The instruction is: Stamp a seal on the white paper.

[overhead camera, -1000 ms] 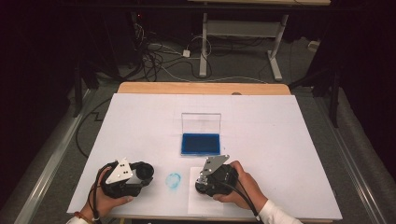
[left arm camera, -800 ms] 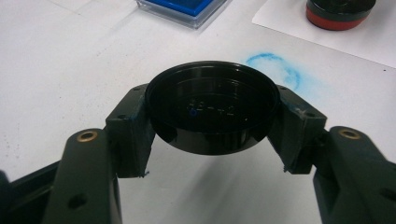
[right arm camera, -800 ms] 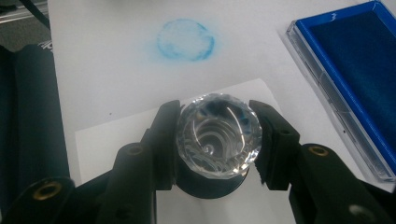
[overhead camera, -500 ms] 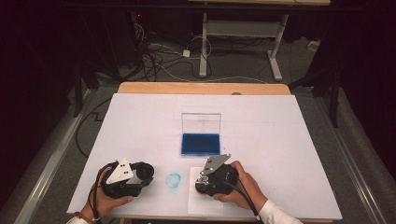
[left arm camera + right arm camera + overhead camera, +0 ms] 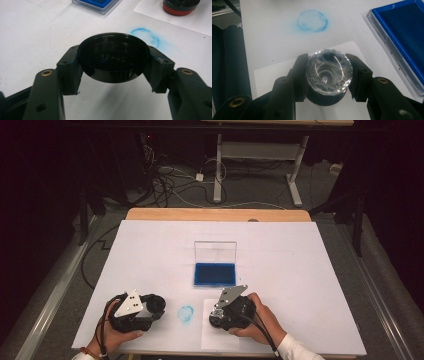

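Stamp (image 5: 329,72), crystal-knobbed, clamped in right gripper (image 5: 231,312) on paper near table's front edge; ink pad (image 5: 215,273) directly behind. Left gripper (image 5: 139,311) clamps black cap (image 5: 113,58).

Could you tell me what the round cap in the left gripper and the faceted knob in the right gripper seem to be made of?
The round cap looks like glossy black plastic, going by its smooth, reflective inside. The faceted knob looks like clear glass or acrylic: transparent, with cut facets catching light; which of the two is unclear.

Black two-jaw grippers, left gripper (image 5: 155,306) and right gripper (image 5: 216,316), each topped with grey three-cornered plate, black cable trailing. Brass-coloured rivets on black jaw arms. White sleeve (image 5: 295,351) at right wrist, bracelet (image 5: 90,353) at left.
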### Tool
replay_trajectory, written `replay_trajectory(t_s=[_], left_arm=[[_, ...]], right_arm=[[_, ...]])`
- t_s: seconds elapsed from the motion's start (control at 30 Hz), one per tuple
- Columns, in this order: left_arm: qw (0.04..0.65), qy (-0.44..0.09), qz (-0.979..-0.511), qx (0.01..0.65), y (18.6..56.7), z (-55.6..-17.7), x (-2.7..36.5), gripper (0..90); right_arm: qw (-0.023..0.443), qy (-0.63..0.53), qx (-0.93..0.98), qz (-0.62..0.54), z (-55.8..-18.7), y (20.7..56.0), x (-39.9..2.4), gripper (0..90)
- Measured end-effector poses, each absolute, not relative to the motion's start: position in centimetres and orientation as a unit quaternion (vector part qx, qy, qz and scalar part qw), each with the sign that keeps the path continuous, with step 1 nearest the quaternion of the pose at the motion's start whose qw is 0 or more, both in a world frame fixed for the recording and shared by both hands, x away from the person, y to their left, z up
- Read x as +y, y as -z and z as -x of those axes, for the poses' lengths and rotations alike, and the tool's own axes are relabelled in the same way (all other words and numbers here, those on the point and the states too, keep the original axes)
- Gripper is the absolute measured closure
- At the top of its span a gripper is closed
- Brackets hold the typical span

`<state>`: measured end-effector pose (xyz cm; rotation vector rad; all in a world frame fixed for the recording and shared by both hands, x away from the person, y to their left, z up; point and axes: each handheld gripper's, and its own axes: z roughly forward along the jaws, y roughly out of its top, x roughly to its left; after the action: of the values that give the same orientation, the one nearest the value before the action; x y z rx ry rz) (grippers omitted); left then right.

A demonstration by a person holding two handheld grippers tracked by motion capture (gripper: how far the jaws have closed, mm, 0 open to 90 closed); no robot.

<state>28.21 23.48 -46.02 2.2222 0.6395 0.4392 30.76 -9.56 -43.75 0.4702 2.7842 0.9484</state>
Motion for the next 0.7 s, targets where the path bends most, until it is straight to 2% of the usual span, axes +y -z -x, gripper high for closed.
replay_trajectory(t_s=[0.7], left_arm=[[0.385,-0.172,-0.871,0.251,45.99,-28.17,23.51,36.7]], right_arm=[[0.077,-0.312,0.934,-0.154,-30.78,43.74,-9.56,56.5]])
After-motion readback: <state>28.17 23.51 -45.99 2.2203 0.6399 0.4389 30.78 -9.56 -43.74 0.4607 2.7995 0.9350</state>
